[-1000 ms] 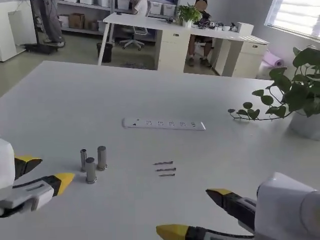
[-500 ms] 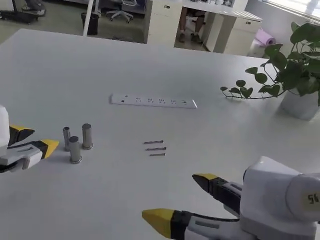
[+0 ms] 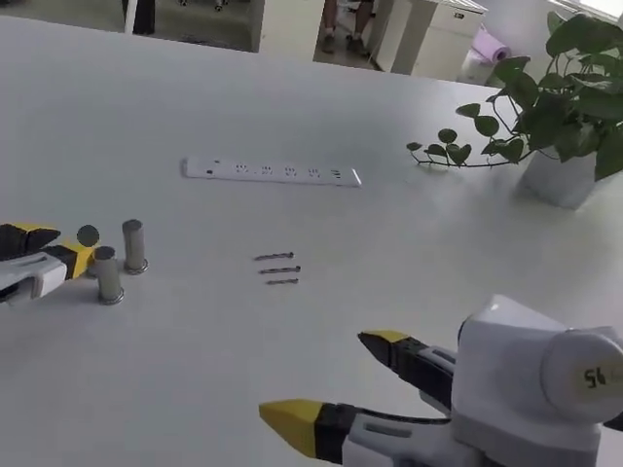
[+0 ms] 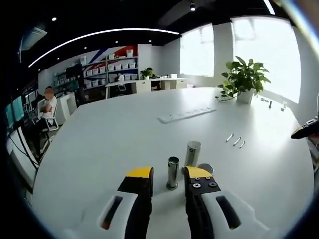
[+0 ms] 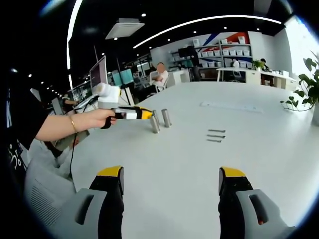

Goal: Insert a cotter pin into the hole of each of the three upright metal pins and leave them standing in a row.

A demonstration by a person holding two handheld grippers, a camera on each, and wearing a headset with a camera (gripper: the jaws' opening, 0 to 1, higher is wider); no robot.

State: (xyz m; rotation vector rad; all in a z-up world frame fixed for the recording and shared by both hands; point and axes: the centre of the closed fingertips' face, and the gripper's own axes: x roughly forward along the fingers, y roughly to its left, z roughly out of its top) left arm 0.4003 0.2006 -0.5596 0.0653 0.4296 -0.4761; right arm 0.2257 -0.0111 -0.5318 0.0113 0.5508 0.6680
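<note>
Three upright metal pins stand clustered at the left of the white table: one (image 3: pixel 133 245) at the back right, one (image 3: pixel 107 275) in front, and one (image 3: pixel 88 235) partly behind a yellow jaw tip. My left gripper (image 3: pixel 56 247) is open beside them. In the left gripper view the nearest pin (image 4: pixel 173 173) stands just ahead of the gap in my left gripper (image 4: pixel 168 174), untouched. Three cotter pins (image 3: pixel 277 269) lie in a row mid-table. My right gripper (image 3: pixel 326 379) hangs wide open near the front edge, holding nothing; its own view shows the pins (image 5: pixel 160 120) and cotter pins (image 5: pixel 215 135) ahead.
A white power strip (image 3: pixel 271 171) lies behind the cotter pins. A potted plant (image 3: pixel 560 107) with trailing stems stands at the back right. Desks, shelves and seated people are in the room beyond the table.
The head camera has tilted down. My left gripper has moved right, up to the cluster of metal pins, its tips now around the nearest one. The right gripper stays wide open.
</note>
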